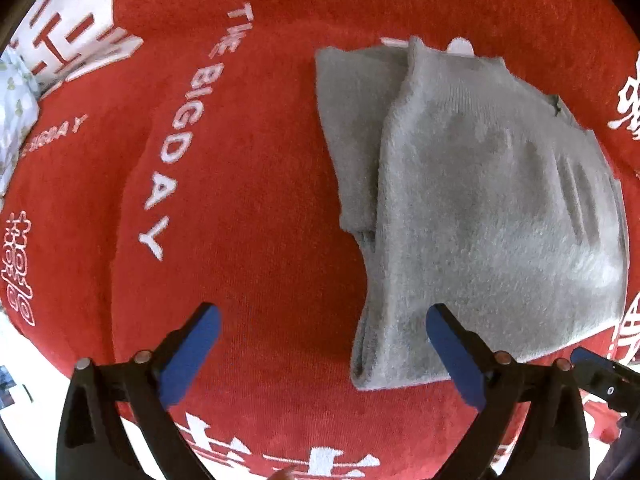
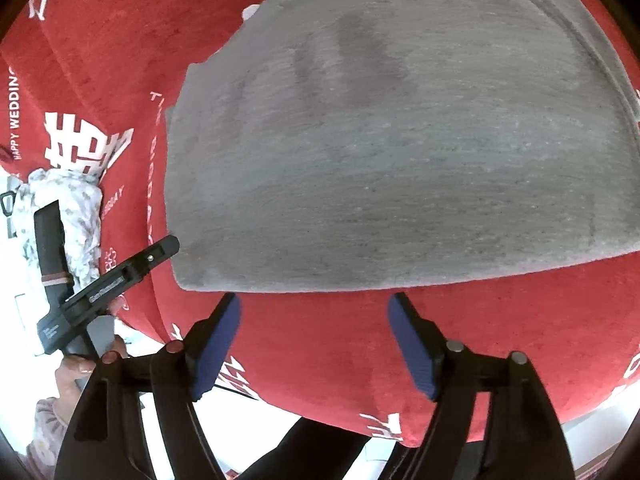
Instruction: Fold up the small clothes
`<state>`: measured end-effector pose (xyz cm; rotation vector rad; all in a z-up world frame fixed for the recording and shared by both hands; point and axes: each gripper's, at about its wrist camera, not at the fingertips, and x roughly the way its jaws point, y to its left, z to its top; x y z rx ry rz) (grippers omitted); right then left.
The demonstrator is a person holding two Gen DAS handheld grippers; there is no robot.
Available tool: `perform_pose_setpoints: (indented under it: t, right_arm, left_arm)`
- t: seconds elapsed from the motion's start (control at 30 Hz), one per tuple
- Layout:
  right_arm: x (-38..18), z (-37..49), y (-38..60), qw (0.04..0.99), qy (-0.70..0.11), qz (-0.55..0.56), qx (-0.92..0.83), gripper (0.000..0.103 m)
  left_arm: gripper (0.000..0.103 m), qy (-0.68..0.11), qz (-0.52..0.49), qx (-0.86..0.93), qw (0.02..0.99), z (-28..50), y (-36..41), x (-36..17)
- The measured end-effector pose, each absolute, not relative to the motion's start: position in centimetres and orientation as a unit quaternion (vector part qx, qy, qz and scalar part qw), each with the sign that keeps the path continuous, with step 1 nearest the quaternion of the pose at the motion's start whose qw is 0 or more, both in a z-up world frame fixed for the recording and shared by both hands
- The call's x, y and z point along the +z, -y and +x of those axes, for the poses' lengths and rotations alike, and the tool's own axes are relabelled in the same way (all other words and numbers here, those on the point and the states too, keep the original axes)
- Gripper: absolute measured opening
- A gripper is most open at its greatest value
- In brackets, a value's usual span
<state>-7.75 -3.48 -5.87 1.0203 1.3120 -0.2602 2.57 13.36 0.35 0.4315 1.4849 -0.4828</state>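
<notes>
Tools point(image 1: 323, 330) point(image 2: 314, 326) gape above grey garment point(image 1: 480, 208), floral cloth point(image 2: 76, 216) perhaps bunched nearby.

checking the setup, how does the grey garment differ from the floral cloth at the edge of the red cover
The grey garment is plain, one colour; the floral cloth is white with a small leafy print. The grey garment lies flat and folded in the middle of the red cover, with a narrower layer showing under its left side; the floral cloth sits bunched at the cover's far left edge. The grey garment takes up far more of both views. Neither is held: both hand-held grippers are open.
</notes>
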Motion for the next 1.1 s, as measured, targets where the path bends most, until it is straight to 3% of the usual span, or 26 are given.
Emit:
perform_pose_setpoints:
  t: [0.47, 0.93, 1.07, 1.1]
  right_arm:
    - [-6.6, -6.0, 1.4, 0.666, -0.573, 0.466, -0.104, 0.083]
    - [-9.0, -7.0, -0.1, 0.636, -0.524, 0.559, -0.091, 0.083]
    - [-7.5, -6.4, 0.1, 0.666, -0.499, 0.546, -0.099, 0.083]
    - [-6.7, -5.8, 0.2, 0.681, -0.493, 0.532, -0.1, 0.079]
  left_arm:
    - [0.103, -0.676, 0.199, -0.222, 0.673, 2.6, -13.7, -0.4]
    - [0.103, -0.708, 0.138, -0.235, 0.652, 5.2, -16.3, -2.0]
    - [0.103, -0.7, 0.145, -0.219, 0.664, 5.5, -16.8, -2.0]
    - [0.103, -0.698, 0.15, -0.216, 0.666, 5.5, -16.9, -2.1]
